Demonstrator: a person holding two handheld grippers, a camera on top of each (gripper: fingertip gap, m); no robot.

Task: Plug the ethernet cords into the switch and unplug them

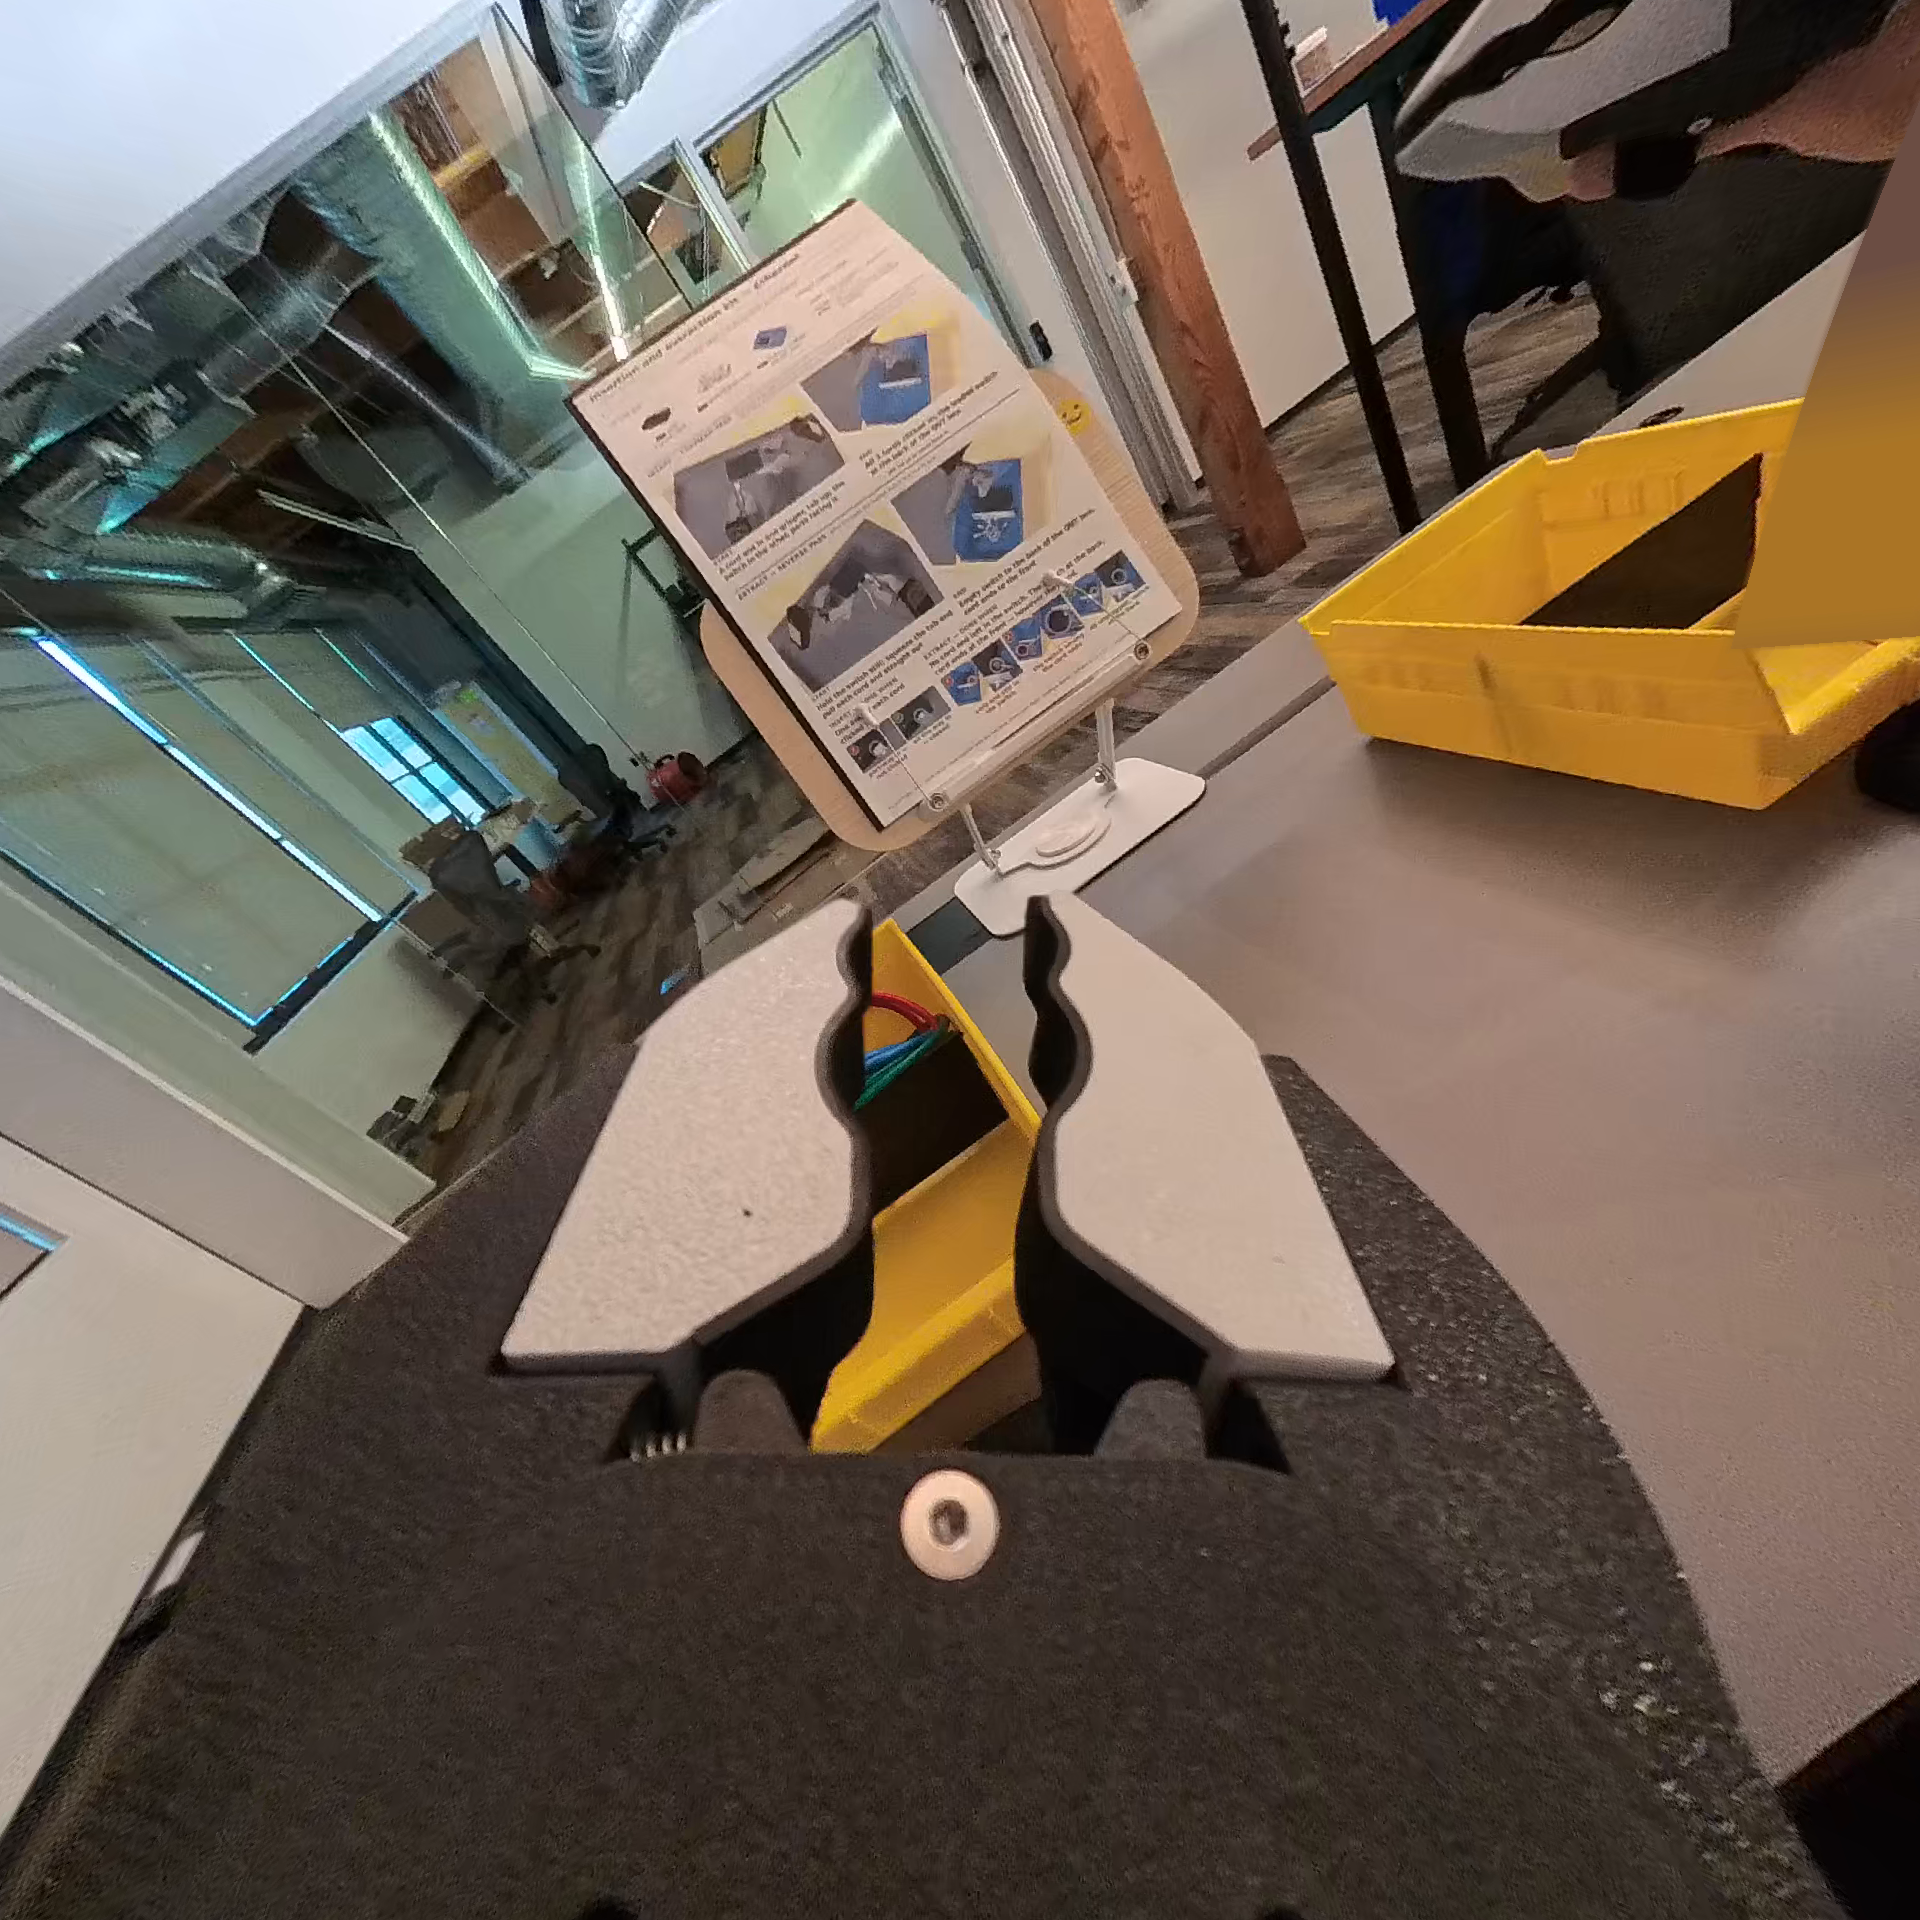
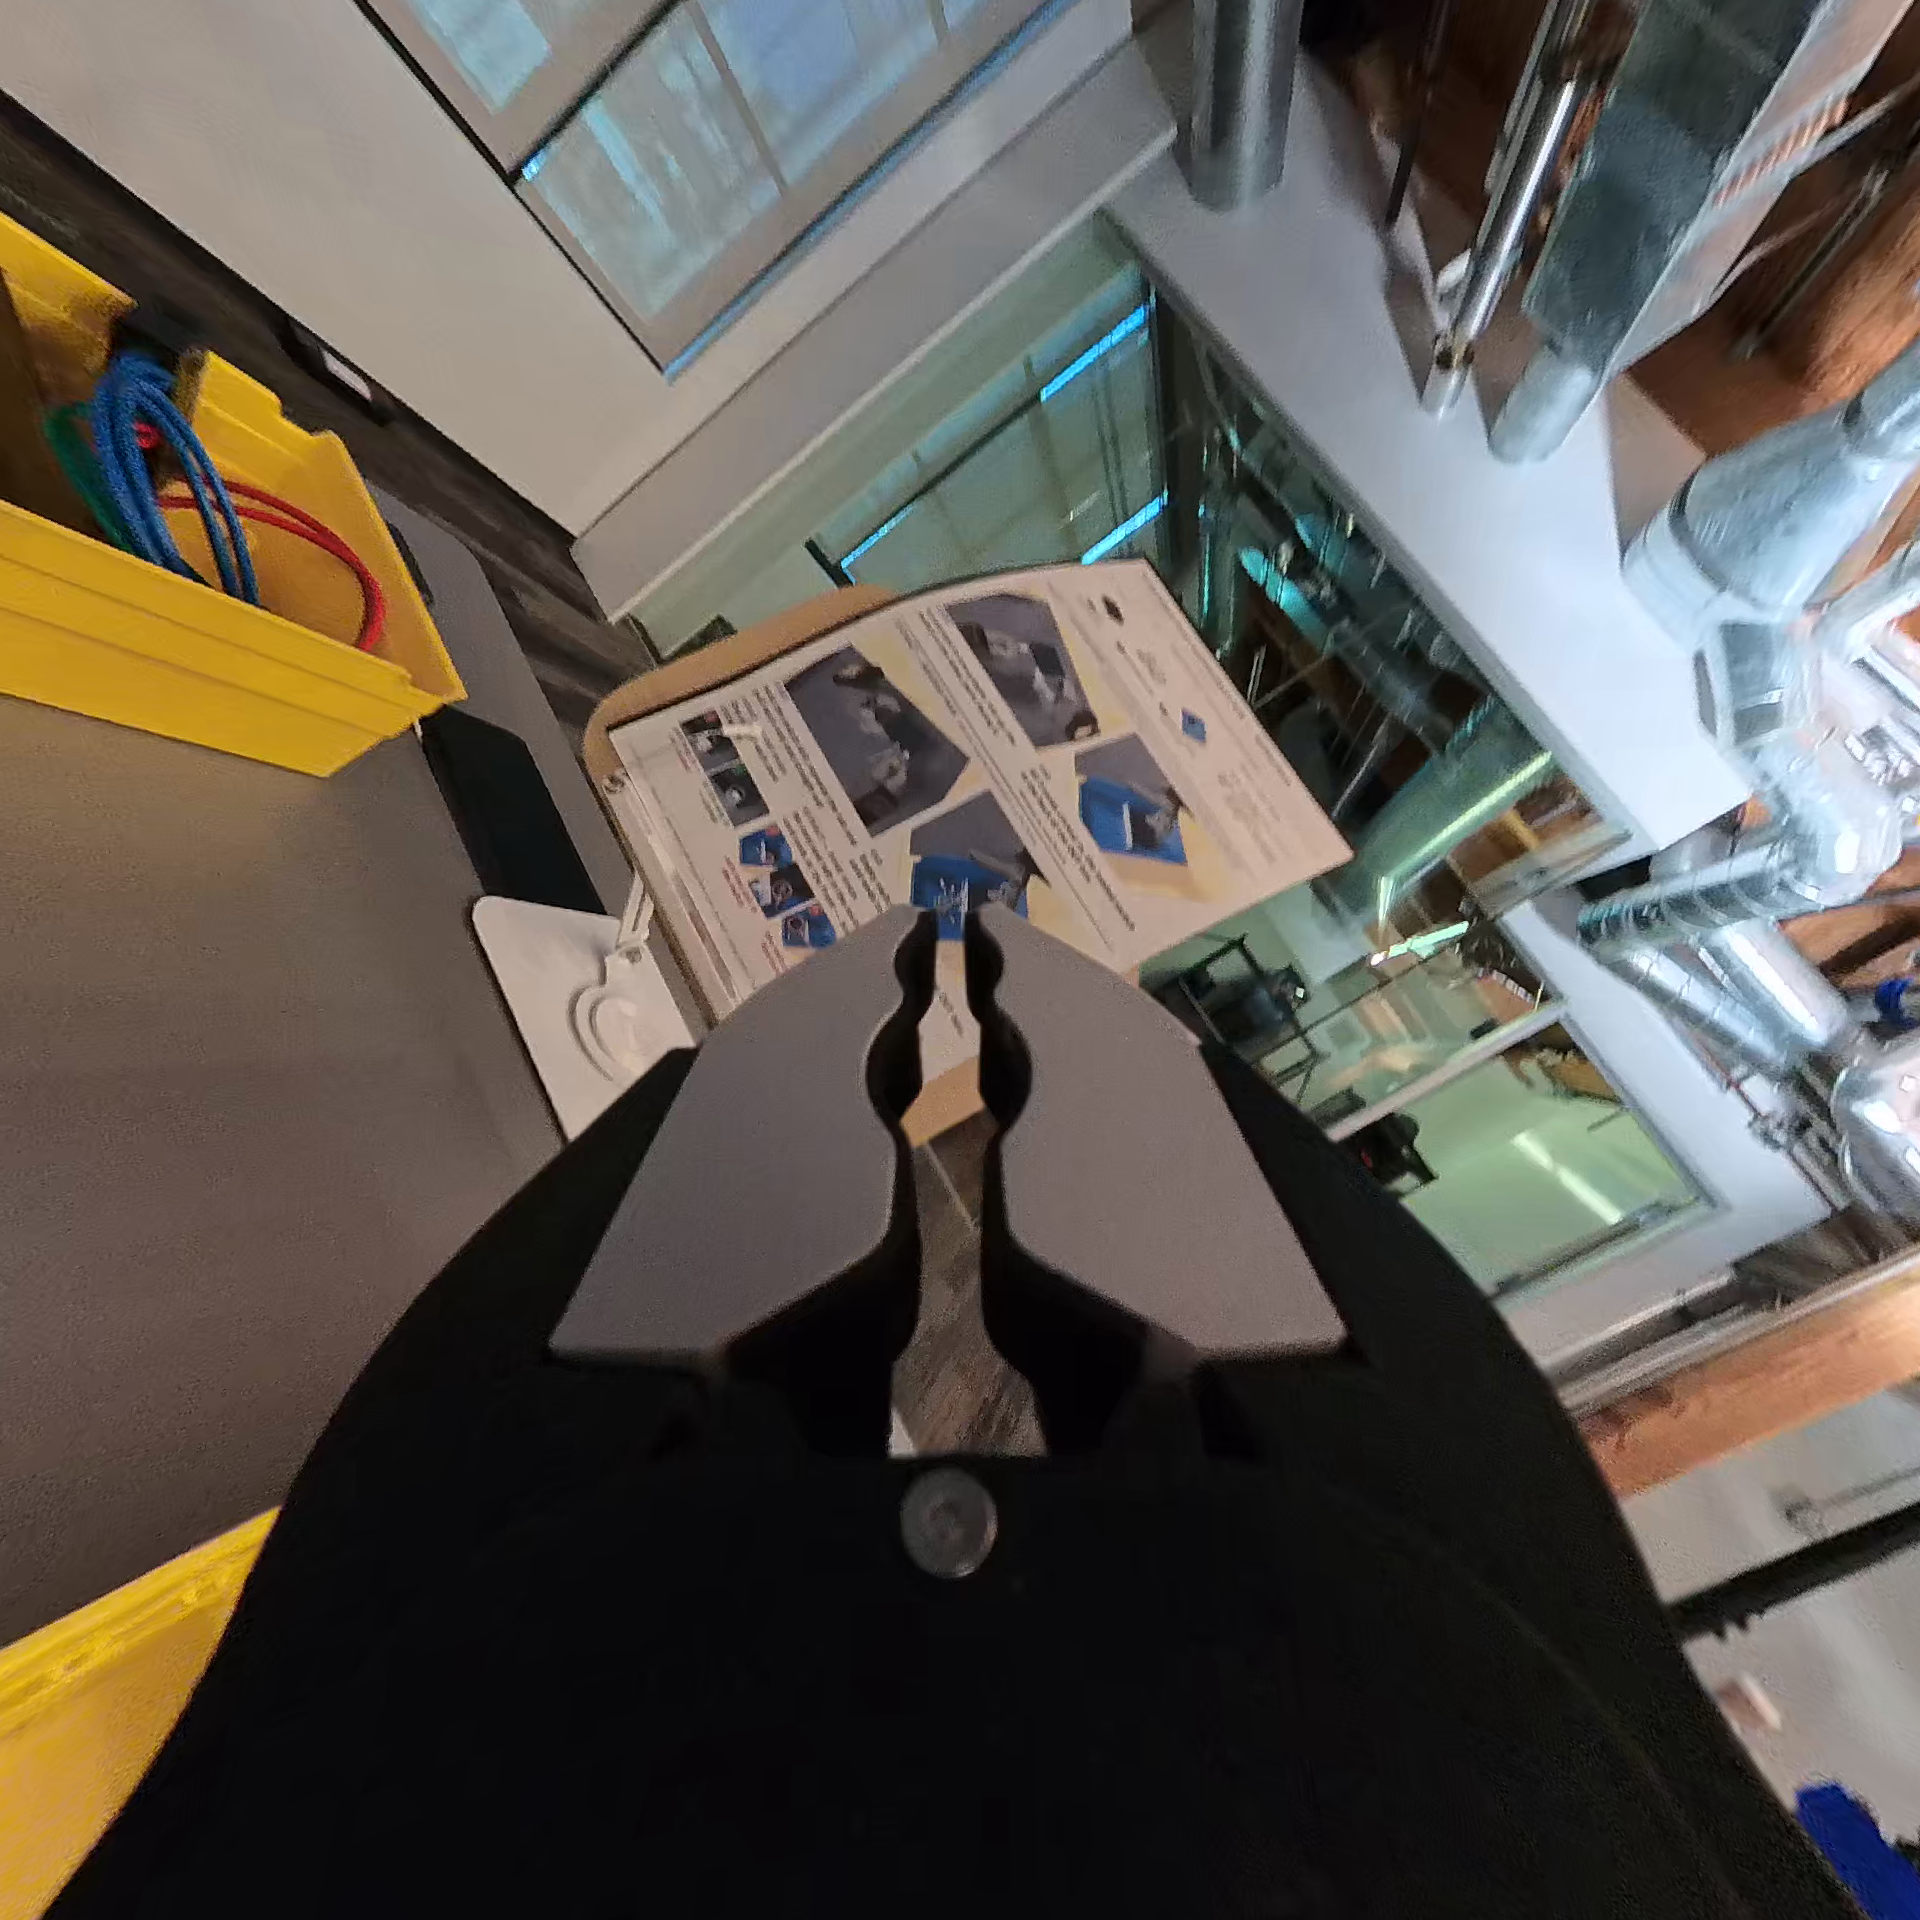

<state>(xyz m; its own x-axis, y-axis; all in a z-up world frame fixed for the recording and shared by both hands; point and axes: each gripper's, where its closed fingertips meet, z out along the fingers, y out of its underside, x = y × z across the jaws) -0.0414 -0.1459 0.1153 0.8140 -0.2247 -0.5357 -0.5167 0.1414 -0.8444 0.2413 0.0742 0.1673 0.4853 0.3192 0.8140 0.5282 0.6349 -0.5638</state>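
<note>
Blue, red and green ethernet cords (image 2: 156, 488) lie coiled in a yellow bin (image 2: 208, 665) at the far left of the grey table. In the left wrist view the same cords (image 1: 904, 1039) and bin (image 1: 935, 1278) show between my left gripper's fingers. My left gripper (image 1: 945, 935) is open and empty above that bin. My right gripper (image 2: 951, 920) is empty, its jaws a narrow gap apart, raised and pointing at the instruction sheet. It also shows at the top right of the left wrist view (image 1: 1558, 94). No switch is in view.
An instruction sheet (image 1: 883, 520) on a white stand (image 1: 1081, 842) stands at the table's far edge; it also shows in the right wrist view (image 2: 987, 748). A second yellow bin (image 1: 1507, 675) sits at the right. Bare grey tabletop (image 1: 1455, 1195) lies between the bins. Tip to tip, the grippers are about 35 centimetres apart.
</note>
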